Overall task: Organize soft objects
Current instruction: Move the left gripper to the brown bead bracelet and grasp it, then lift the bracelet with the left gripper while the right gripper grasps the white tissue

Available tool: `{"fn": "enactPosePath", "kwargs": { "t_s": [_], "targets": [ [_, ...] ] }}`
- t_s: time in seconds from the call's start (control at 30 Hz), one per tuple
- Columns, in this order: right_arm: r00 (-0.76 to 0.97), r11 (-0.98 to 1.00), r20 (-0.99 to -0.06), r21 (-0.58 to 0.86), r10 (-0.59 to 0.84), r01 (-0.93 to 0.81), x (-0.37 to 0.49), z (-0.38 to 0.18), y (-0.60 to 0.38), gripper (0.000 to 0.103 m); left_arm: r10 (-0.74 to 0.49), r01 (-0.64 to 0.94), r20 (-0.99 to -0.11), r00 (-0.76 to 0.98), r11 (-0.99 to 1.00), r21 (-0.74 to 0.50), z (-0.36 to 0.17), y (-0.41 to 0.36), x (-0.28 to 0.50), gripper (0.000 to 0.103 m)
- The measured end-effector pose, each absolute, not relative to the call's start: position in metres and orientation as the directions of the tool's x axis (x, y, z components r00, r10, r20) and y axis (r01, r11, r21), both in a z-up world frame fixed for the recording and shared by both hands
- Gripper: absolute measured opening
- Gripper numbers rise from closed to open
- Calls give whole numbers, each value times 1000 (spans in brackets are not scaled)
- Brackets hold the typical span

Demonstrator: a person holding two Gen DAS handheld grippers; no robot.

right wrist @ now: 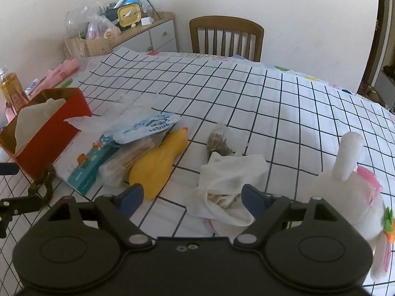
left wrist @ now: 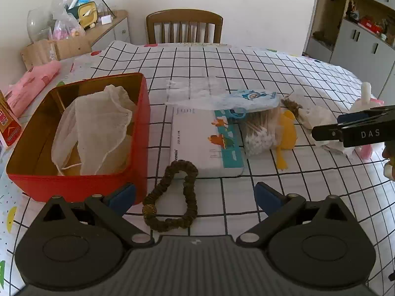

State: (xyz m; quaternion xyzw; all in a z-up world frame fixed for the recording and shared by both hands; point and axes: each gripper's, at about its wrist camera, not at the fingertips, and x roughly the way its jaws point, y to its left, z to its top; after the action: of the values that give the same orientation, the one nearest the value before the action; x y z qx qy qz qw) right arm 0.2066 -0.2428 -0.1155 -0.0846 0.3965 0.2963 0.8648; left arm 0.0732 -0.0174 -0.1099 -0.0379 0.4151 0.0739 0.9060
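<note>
A red box (left wrist: 142, 133) holds a white mesh bag (left wrist: 98, 125); the box also shows in the right wrist view (right wrist: 53, 138). A brown scrunchie (left wrist: 172, 197) lies on the checked tablecloth between the fingers of my open left gripper (left wrist: 195, 196). My open right gripper (right wrist: 192, 198) hovers over a crumpled white cloth (right wrist: 229, 177), with a yellow rubber chicken (right wrist: 158, 165) to its left and a white plush rabbit (right wrist: 353, 190) to its right. The right gripper's fingers (left wrist: 345, 130) appear at the right of the left wrist view.
A wipes pack (left wrist: 205, 143), a cotton swab bag (left wrist: 259, 133), a blue-print plastic bag (left wrist: 249, 98) and a small sachet of dried bits (right wrist: 218, 140) lie mid-table. A wooden chair (left wrist: 184, 26) stands behind; a pink cloth (left wrist: 32, 81) and bottle (right wrist: 13, 91) are at left.
</note>
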Motion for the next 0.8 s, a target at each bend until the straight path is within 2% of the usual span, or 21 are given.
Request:
{"fn": "enactPosePath", "kwargs": {
  "t_s": [0.23,0.37,0.47,0.5,0.63,0.7,0.8],
  "targets": [
    [499,808,-744,92,444,-582,207,-118,-245,84,124,-194,-761,636,981,-2,-116,-19,68,99],
    [486,812,-759,95,434,-576,210,-123,-246,77,143,-213,-788,599,977,16,-129,-18,71,81],
    [480,815,-768,93,424,-571,212,-127,-246,73,170,-223,-790,589,974,43,-136,-17,71,77],
    [479,817,-770,92,421,-570,213,-128,-246,72,173,-220,-789,589,974,49,-137,-17,72,72],
    [471,818,-782,83,407,-569,215,-131,-245,51,205,-224,-781,590,971,85,-138,-15,75,55],
    [474,820,-786,72,397,-567,215,-133,-245,49,223,-223,-776,590,969,109,-137,-15,75,42],
    [483,825,-789,53,380,-562,215,-135,-243,39,252,-234,-777,577,962,138,-139,-12,76,31]
  ]
}}
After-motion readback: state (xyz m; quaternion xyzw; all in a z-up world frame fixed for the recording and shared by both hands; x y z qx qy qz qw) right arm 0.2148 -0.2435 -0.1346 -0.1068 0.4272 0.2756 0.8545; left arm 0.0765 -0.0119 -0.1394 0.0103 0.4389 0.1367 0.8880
